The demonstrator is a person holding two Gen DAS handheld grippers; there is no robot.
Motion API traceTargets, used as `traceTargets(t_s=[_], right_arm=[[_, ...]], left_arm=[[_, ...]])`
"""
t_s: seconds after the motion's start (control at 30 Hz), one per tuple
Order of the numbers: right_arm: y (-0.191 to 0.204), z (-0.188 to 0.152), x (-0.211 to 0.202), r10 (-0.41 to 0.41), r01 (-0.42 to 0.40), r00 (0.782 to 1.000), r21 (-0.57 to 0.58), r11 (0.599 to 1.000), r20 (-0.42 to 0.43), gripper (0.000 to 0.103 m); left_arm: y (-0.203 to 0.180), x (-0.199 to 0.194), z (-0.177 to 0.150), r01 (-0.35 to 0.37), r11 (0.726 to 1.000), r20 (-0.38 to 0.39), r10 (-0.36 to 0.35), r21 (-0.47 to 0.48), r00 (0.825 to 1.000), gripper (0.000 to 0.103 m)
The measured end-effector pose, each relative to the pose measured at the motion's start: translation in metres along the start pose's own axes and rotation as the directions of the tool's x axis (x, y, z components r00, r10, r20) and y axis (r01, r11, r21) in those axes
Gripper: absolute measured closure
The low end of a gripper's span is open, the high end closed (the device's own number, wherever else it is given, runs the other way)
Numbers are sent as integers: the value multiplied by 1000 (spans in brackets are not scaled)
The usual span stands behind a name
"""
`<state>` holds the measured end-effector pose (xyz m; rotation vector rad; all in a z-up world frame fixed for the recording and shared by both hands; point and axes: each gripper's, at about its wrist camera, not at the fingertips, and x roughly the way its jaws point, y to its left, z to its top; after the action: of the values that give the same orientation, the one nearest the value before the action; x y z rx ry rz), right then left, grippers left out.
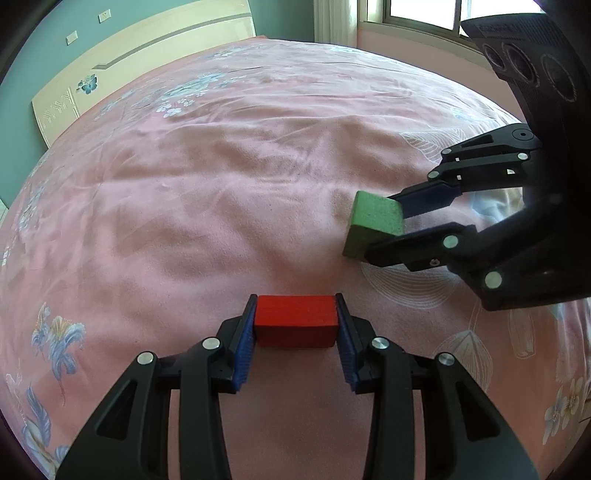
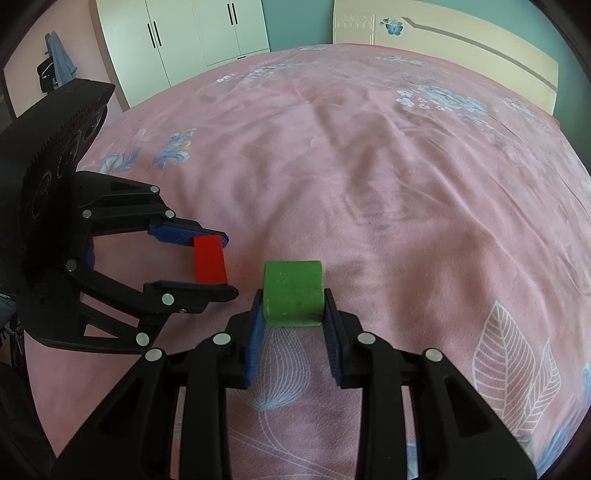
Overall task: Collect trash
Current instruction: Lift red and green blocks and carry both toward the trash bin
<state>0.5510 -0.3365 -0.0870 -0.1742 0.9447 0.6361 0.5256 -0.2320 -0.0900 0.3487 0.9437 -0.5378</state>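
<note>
A red block [image 1: 296, 320] sits between the blue pads of my left gripper [image 1: 296, 314], which is shut on it low over the pink bedspread. The same red block [image 2: 209, 259] shows in the right wrist view, pinched by the left gripper [image 2: 226, 265]. My right gripper [image 2: 293, 301] is shut on a green block [image 2: 293, 292], its pads pressing both sides. In the left wrist view the green block [image 1: 375, 223] is at the right, held by the right gripper [image 1: 384, 225]. Both blocks rest on or just above the bed.
A pink floral bedspread [image 1: 221, 184] covers the whole bed. A cream headboard [image 1: 140, 59] stands at the far end, and a window [image 1: 424, 14] is at the back right. White wardrobes [image 2: 192, 33] stand beyond the bed's far edge.
</note>
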Motion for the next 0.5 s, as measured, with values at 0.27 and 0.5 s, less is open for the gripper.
traceTargets(t_s=[0.27,0.5], right_arm=[[36,-6,-37,-32,33,999,-28,999,31,72],[72,-19,-62,-59,61,997,-33,998,41,72]], left_arm=[[8,-40,-22,-52,999,19,53,-13,998,62],[15,-80,-50,-102,994,34,103,-28,994,61]])
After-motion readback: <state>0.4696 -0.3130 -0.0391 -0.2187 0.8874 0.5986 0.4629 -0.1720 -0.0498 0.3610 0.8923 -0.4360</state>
